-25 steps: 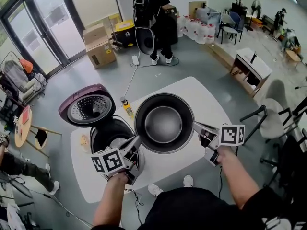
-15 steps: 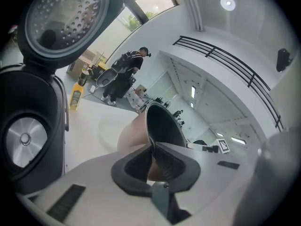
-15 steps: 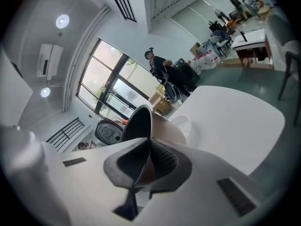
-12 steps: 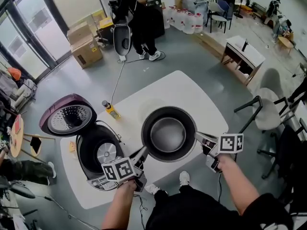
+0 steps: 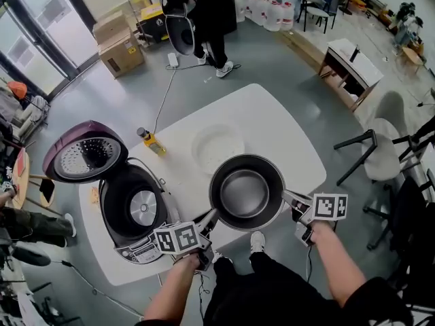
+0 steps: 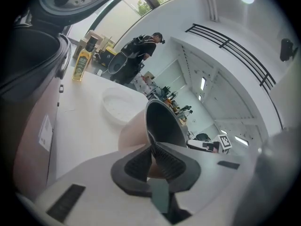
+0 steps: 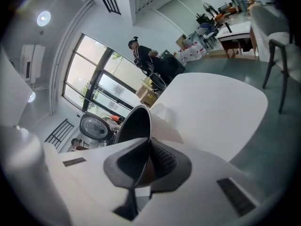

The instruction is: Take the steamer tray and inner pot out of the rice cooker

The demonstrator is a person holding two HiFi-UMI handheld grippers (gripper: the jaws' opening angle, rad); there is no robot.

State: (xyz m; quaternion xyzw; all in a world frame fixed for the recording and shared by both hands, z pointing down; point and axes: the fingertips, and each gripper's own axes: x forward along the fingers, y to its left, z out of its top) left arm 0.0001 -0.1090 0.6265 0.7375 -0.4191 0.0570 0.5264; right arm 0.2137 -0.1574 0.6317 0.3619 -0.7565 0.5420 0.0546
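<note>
The dark inner pot (image 5: 247, 192) hangs over the white table (image 5: 285, 134), right of the open rice cooker (image 5: 132, 209). My left gripper (image 5: 212, 216) is shut on the pot's near-left rim, and my right gripper (image 5: 287, 197) is shut on its right rim. In the left gripper view the pot's rim (image 6: 162, 121) runs between the pads (image 6: 141, 166). The right gripper view shows the rim (image 7: 138, 121) pinched the same way. The white steamer tray (image 5: 217, 147) lies on the table beyond the pot. The cooker's body is empty, its heating plate (image 5: 143, 207) bare, its lid (image 5: 85, 158) swung back.
A yellow bottle (image 5: 149, 142) stands on the table behind the cooker. A person (image 5: 204, 12) stands on the floor beyond the table. Chairs (image 5: 380, 155) sit at the right. Cardboard boxes (image 5: 119, 43) are at the far left.
Both grippers have carried the pot away from above the cooker, to the right and down toward the table. The steamer tray, hidden under the pot a second ago, now shows.
</note>
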